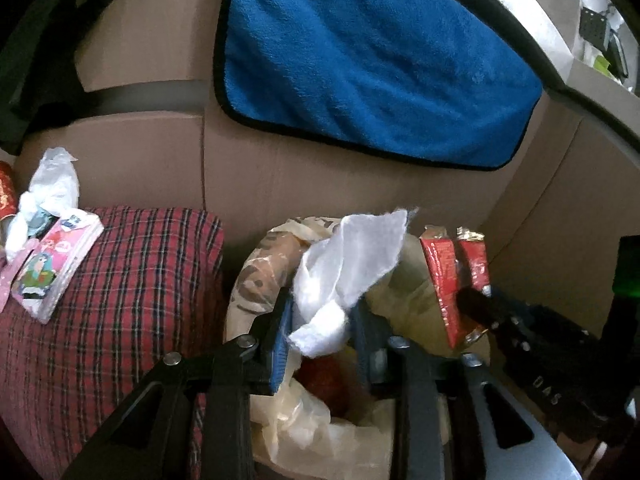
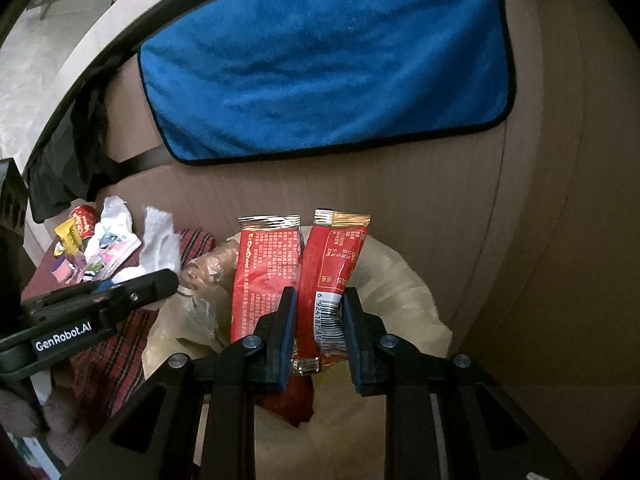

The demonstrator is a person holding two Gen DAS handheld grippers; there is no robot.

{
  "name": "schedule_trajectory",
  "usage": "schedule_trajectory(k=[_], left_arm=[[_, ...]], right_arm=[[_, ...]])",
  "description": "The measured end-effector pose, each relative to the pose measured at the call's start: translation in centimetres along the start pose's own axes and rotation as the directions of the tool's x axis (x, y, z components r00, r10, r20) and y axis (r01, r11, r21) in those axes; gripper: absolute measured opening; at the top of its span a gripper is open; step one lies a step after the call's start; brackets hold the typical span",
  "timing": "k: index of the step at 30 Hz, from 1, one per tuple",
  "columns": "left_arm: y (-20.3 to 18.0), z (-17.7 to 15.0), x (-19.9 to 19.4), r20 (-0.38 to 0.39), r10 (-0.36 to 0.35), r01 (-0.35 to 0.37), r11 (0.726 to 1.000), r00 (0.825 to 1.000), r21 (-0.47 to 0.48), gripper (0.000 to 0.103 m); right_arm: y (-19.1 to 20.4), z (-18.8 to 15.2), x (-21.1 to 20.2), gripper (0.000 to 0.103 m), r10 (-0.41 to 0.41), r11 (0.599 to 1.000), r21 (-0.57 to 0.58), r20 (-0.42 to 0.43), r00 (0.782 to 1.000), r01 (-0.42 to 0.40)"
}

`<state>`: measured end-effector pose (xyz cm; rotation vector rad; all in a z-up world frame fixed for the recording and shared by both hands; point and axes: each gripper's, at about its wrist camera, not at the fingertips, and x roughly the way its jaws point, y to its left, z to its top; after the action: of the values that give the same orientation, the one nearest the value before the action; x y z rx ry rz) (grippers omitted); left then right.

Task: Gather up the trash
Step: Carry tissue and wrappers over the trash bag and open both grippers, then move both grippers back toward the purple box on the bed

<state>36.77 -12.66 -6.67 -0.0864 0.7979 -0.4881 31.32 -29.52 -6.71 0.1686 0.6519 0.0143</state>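
Roughly centred in both views, a white tissue sat between the jaws of the left gripper, over a bin lined with a pale plastic bag; the jaws stood apart, and whether the pads still pressed the tissue could not be told. Two red snack wrappers stood upright between the jaws of the right gripper, also above the bag; those jaws were parted too, with a gap on the right pad's side. Just left of the bin, a red plaid cloth carried more litter: a pink cartoon packet, crumpled white plastic and a red can. Behind everything rose a brown cardboard wall with a blue towel draped over it.
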Motion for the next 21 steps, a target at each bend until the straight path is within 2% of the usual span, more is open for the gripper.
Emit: schedule_trajectory(k=[1,2,4,7,12,18,21], left_arm=[[0.2,0.1,0.0,-0.006,-0.007,0.007,1.000,1.000,-0.006,0.057],[0.4,0.2,0.1,-0.006,-0.017,0.017,1.000,1.000,-0.015,0.065],[1.0,0.3,-0.2,-0.006,-0.046,0.046,0.998,0.999,-0.038,0.066],[1.4,0.7,-0.9,-0.013,-0.067,0.066,0.997,0.998,-0.040,0.066],[1.9,1.4,-4.1,0.018,-0.080,0.080,0.997,0.997,-0.020,0.066],[2.4,3.3,-12.0,0.113,-0.027,0.020,0.998,0.993,0.068,0.066],[3.4,4.3,-17.1,0.190,0.015,-0.034,0.995,0.982,0.095,0.066]], right_arm=[[0.0,-0.1,0.2,0.025,0.005,1.000,0.000,-0.002,1.000,-0.005],[0.0,-0.2,0.4,0.028,-0.004,1.000,0.003,-0.007,1.000,0.004],[-0.3,-0.4,0.3,0.038,-0.016,1.000,0.019,-0.011,1.000,0.016],[-0.6,-0.7,0.1,0.039,0.001,0.999,0.045,-0.023,1.000,0.000],[0.1,-0.7,-0.9,0.039,-0.010,0.999,0.036,-0.030,0.999,0.011],[2.6,0.5,-4.1,0.039,0.019,1.000,0.015,0.028,0.999,-0.019],[5.2,1.7,-6.3,0.039,0.057,0.998,-0.014,0.080,0.995,-0.056]])
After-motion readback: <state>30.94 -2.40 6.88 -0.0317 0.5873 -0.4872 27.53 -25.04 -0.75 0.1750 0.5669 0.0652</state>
